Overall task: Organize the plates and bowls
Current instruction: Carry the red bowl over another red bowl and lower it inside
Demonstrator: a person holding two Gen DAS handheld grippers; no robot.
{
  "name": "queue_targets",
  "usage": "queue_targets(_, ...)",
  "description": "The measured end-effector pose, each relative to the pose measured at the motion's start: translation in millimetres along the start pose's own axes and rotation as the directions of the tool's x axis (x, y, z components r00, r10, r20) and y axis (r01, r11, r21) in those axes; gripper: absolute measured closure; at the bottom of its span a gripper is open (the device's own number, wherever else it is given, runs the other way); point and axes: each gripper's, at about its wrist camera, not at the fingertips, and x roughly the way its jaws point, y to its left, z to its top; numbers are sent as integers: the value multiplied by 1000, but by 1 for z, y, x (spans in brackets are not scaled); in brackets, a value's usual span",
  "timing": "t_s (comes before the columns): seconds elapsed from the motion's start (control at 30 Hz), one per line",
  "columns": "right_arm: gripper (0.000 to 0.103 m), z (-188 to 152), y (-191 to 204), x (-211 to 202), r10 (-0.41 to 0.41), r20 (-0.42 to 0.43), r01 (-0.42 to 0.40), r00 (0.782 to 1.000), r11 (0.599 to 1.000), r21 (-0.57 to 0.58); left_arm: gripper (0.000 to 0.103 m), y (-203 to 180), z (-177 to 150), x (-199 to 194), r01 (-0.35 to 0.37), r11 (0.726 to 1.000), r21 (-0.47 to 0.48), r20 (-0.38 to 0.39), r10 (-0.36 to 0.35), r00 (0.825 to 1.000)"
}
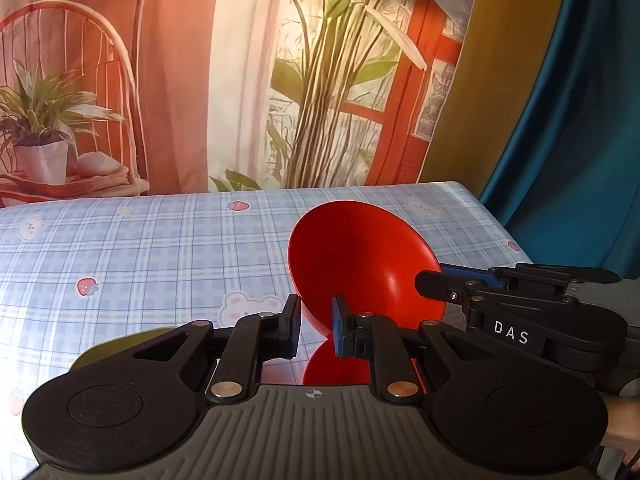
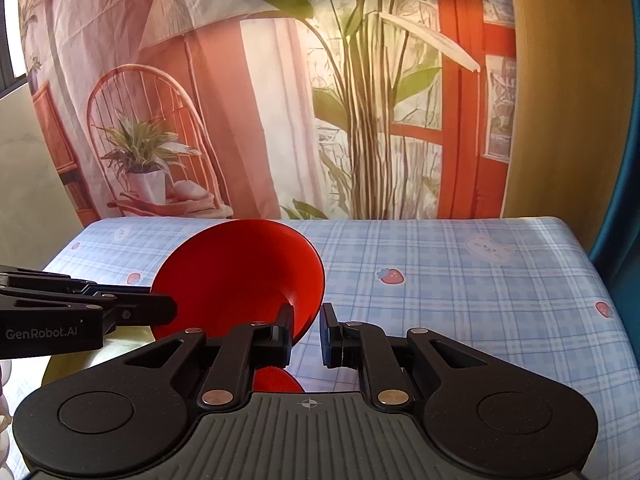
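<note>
Bowl (image 1: 360, 264), red and tipped on its side above the checked tablecloth (image 1: 140, 248), is clamped at its rim by my right gripper (image 1: 430, 280); my left gripper (image 1: 316, 326) has its fingers a little apart around the lower edge, not clearly gripping. I judge this a mid-carry step: next I must level it and lower it onto a second red dish (image 2: 276, 380) glimpsed below.

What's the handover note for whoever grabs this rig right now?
Left hand-held gripper: fingers straddle the near rim of the red bowl; clamp unclear.
Right hand-held gripper: at the bowl's right rim; grip also unclear.
The bowl is tipped up over the checked tablecloth. Below it sits another red dish, with a yellow-green dish to the left, both mostly hidden.
Done: nothing visibly stacked.
Left: settle the bowl, sort the rest.
</note>
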Motion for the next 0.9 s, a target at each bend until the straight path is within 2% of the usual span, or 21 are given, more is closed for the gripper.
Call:
queue_targets(0.33,90,-18,6,-18,-3,-9,3,1000,1000,-9,85,-8,-15,-17,5,1000,19,-8,-5,1000)
queue_targets(0.9,91,-39,6,-29,-12,-45,11,999,1000,-14,85,-14,-31,-21,22,999,41,-71,-19,997)
